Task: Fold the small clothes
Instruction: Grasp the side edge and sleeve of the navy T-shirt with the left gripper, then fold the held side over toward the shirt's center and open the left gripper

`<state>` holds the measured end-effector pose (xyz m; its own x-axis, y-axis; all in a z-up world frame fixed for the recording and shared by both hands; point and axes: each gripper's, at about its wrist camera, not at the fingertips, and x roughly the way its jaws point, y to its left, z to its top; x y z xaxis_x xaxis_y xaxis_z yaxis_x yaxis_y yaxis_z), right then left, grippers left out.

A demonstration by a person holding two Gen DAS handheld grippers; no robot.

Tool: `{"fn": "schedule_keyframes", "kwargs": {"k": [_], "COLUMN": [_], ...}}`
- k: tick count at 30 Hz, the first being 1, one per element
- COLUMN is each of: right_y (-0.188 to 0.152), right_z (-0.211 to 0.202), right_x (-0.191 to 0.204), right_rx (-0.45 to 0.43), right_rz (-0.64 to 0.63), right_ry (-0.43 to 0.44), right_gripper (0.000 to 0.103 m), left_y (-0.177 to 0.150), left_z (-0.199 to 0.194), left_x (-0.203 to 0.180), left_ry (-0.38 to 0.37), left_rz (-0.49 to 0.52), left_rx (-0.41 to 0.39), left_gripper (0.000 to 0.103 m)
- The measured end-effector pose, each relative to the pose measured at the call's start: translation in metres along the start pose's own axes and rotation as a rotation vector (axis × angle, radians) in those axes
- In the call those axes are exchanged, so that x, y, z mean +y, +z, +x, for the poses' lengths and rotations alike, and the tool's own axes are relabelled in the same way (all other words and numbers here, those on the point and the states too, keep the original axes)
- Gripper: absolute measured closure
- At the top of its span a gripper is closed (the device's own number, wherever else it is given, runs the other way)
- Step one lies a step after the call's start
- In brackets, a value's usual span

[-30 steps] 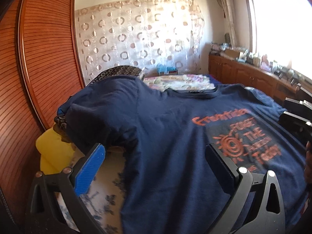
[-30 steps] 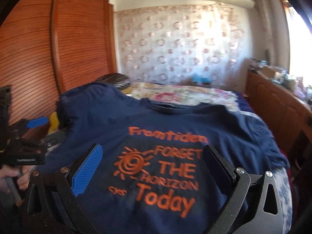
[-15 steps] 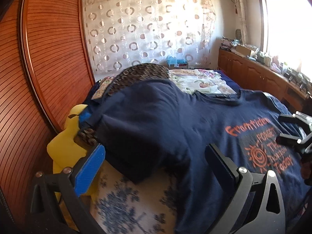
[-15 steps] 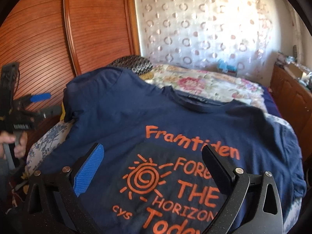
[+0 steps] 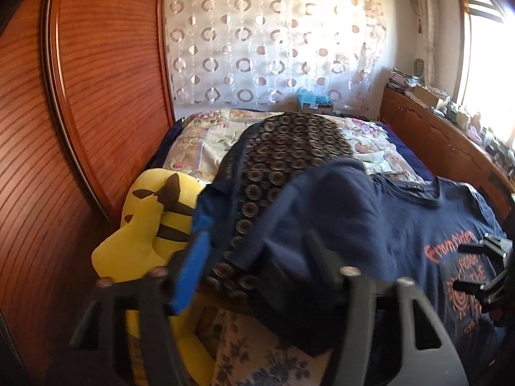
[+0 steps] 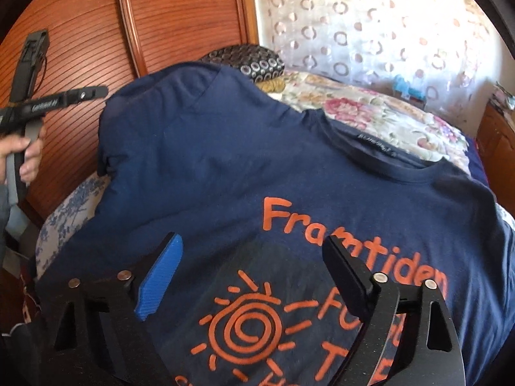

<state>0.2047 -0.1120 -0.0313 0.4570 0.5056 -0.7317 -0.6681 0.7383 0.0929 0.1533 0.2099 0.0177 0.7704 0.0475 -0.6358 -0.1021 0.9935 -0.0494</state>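
Observation:
A navy T-shirt [image 6: 231, 167] with orange print lies spread face up on the bed; it also shows in the left wrist view [image 5: 370, 225], its left sleeve draped over a patterned cushion. My left gripper [image 5: 257, 251] is open and empty, held off the bed's left side near that sleeve. It shows in the right wrist view [image 6: 87, 93] at the far left. My right gripper [image 6: 251, 257] is open and empty, low over the printed chest. It shows in the left wrist view [image 5: 476, 267] at the right edge.
A dark patterned cushion [image 5: 283, 157] and a yellow plush toy [image 5: 145, 225] lie at the bed's left. A wooden slatted wardrobe [image 5: 80, 112] stands close on the left. A floral bedspread [image 6: 370, 109] lies behind the shirt; a wooden cabinet [image 5: 450, 148] runs along the right.
My left gripper has swung left and away from the shirt body toward the sleeve and plush toy. My right gripper has moved forward and lower over the print. Both stayed open.

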Motion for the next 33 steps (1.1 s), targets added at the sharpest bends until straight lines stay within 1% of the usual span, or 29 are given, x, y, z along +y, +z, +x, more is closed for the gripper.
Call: {"fn": "schedule_keyframes", "kwargs": {"k": [1,2,7,8,9,10,11,12,14,15,17,22,25,28,31,32,33], "right_y": [0.0,0.001,0.0,-0.001,-0.002,-0.003,-0.004,-0.005,-0.005,-0.006,-0.007,-0.005,-0.003,-0.001,-0.002,-0.003,-0.004], "right_z": [0.002,0.004,0.012,0.014,0.014,0.015,0.016,0.016,0.015,0.014,0.013,0.008,-0.001,-0.01,-0.02,-0.023,-0.026], "right_x": [-0.002,-0.003,-0.012,-0.014,-0.015,-0.018,-0.018,-0.02,-0.021,-0.021,-0.022,-0.024,-0.026,-0.029,-0.034,-0.036,-0.039], "right_rx": [0.005,0.011,0.036,0.04,0.043,0.046,0.048,0.052,0.046,0.045,0.042,0.02,-0.003,-0.028,-0.05,-0.057,-0.064], "right_rz": [0.003,0.006,0.023,0.029,0.033,0.04,0.044,0.05,0.051,0.052,0.056,0.056,0.06,0.062,0.073,0.08,0.091], "right_ry": [0.003,0.004,0.008,0.01,0.012,0.015,0.017,0.019,0.025,0.027,0.03,0.035,0.034,0.022,0.008,0.004,-0.002], "right_gripper": [0.017,0.018,0.018,0.018,0.018,0.018,0.018,0.019,0.019,0.019,0.019,0.019,0.019,0.019,0.019,0.019,0.019], "left_y": [0.002,0.003,0.001,-0.001,-0.002,-0.002,-0.004,-0.005,-0.005,-0.004,-0.001,0.018,0.038,0.054,0.068,0.071,0.072], "left_z": [0.005,0.008,0.021,0.024,0.027,0.03,0.033,0.034,0.031,0.028,0.02,-0.01,-0.028,-0.039,-0.041,-0.041,-0.041], "left_x": [0.005,0.007,0.006,0.007,0.008,0.009,0.009,0.008,0.006,0.003,-0.003,-0.027,-0.052,-0.084,-0.117,-0.134,-0.142], "left_ry": [-0.002,-0.003,-0.016,-0.022,-0.027,-0.036,-0.045,-0.054,-0.068,-0.069,-0.057,-0.094,-0.144,-0.202,-0.255,-0.275,-0.282], "left_rz": [-0.011,-0.008,0.029,0.03,0.029,0.026,0.027,0.031,0.042,0.051,0.073,0.114,0.158,0.206,0.254,0.282,0.291], "left_rx": [0.014,0.021,0.071,0.084,0.096,0.109,0.119,0.126,0.126,0.12,0.108,0.057,0.021,0.001,0.002,0.005,0.008], "left_gripper": [0.054,0.057,0.058,0.061,0.066,0.069,0.076,0.086,0.098,0.1,0.101,0.102,0.102,0.102,0.102,0.102,0.101]}}
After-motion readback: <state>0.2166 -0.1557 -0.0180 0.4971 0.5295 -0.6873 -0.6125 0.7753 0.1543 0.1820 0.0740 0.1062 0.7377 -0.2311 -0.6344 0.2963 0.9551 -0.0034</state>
